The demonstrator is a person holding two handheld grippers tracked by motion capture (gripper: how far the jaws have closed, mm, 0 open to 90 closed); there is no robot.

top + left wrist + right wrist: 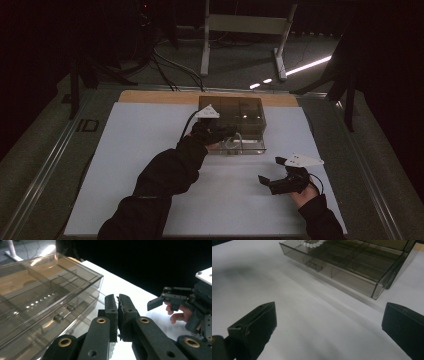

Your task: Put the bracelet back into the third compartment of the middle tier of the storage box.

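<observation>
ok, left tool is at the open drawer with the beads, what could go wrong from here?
1. The white bead string hangs over the open drawer's rim; dropped there, it may slide out onto the table.
2. The left tool looks shut on very little of it, so it may slip.
3. The right tool sits open, away from the box, which could shift if nudged.

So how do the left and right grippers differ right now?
The left gripper has its jaws shut at the smoky clear plastic drawer box, white beads showing just beneath them; the right gripper rests wide open and empty on the white table sheet, away from the box. Both have black jaws.
</observation>
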